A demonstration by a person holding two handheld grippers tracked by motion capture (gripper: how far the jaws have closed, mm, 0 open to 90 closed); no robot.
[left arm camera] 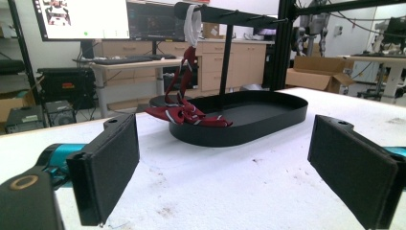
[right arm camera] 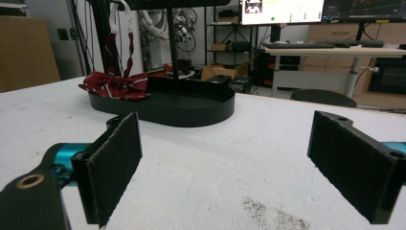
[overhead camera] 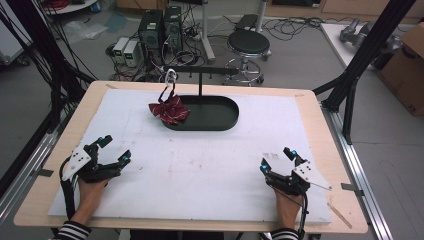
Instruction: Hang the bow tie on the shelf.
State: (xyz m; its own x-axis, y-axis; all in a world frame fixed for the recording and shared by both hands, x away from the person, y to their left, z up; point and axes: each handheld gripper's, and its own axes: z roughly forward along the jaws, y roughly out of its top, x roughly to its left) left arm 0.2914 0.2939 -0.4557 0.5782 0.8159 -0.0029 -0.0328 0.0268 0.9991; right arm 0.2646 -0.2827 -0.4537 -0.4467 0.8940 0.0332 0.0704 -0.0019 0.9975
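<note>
While both grippers rest low on the white tabletop [overhead camera: 210,165], the left gripper [overhead camera: 114,150] and right gripper [overhead camera: 276,159] each have their 2 fingers wide apart, holding nothing. Dark red striped bow tie [overhead camera: 169,111] lies draped over the left rim of the black oval tray [overhead camera: 220,120], its strap running up to a white clasp [overhead camera: 170,76] on the stand's crossbar [overhead camera: 210,72]. Clasp attachment hard to make out. Both grippers well apart from the tray.
</note>
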